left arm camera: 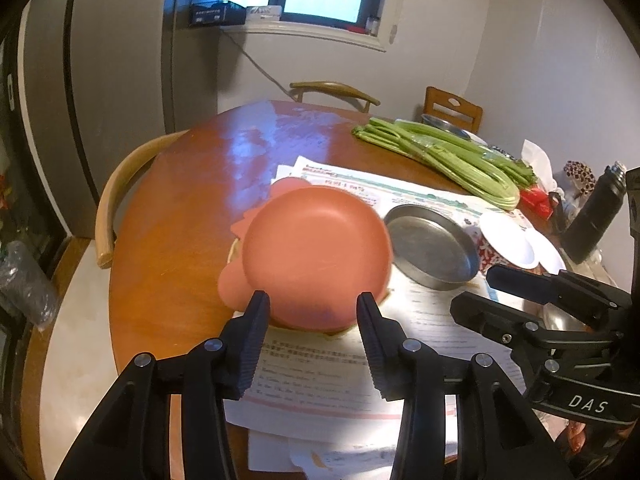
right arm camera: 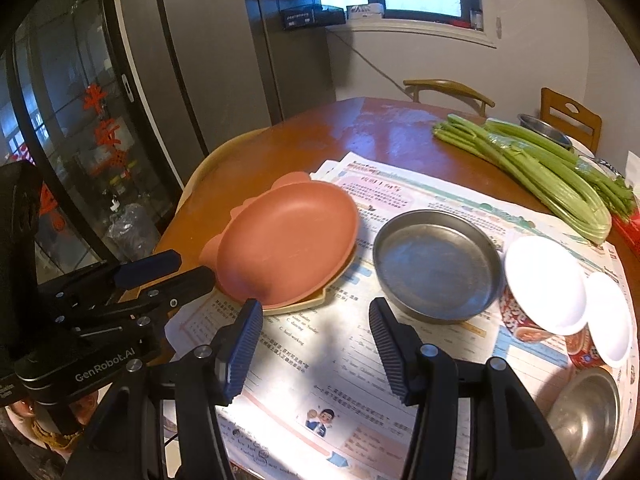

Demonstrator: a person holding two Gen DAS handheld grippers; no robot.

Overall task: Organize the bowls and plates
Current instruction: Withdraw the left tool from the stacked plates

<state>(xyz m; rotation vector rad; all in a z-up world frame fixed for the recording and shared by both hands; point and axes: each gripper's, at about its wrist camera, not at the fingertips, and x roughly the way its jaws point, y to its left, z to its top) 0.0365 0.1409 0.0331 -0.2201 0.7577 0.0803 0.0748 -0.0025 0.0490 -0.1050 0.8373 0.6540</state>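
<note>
Here: one pink plate (right arm camera: 286,240), one steel pan (right arm camera: 436,266), two white bowls (right arm camera: 544,284) — both hand-held grippers (left arm camera: 313,300) agape.

Bare paper (right arm camera: 344,344) before right tool (right arm camera: 316,344); pink plate (right arm camera: 288,240), steel pan (right arm camera: 436,264) flank.

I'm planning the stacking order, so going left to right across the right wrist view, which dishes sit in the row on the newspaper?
pink plate → metal pan → larger white bowl → smaller white bowl
</note>
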